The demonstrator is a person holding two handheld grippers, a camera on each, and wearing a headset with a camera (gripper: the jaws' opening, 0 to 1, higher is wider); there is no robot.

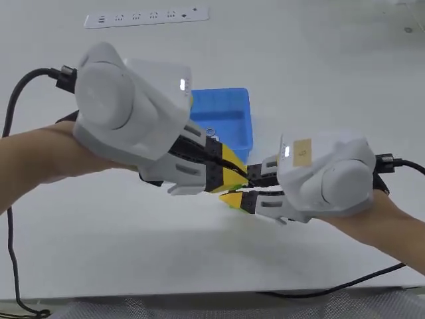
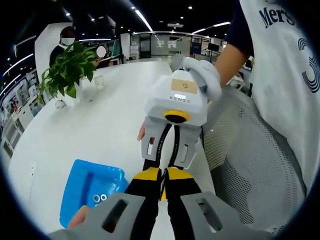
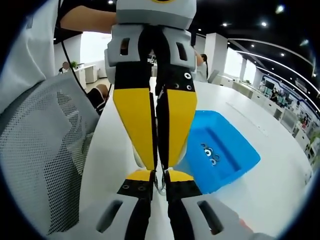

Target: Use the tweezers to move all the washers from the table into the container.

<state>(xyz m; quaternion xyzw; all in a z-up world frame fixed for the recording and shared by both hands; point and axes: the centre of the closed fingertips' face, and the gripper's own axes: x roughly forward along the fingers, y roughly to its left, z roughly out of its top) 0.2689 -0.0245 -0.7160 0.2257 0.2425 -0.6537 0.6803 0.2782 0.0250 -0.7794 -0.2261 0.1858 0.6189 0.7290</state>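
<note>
Small metal ring washers [image 3: 210,152] inside shallow blue plastic container [image 3: 239,159], just beside left gripper [image 2: 162,173] and right gripper [image 3: 159,176], tip-to-tip, both pinched narrow.

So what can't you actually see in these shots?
- A thin sliver, perhaps the tweezers, between the meeting jaw tips in the right gripper view: which gripper grips it is unclear.
- Washers in the blue container: too small to count; in the head view the left gripper covers part of it.
- Table under the grippers: hidden in the head view by the left gripper and right gripper, so leftover washers could go unseen.
</note>
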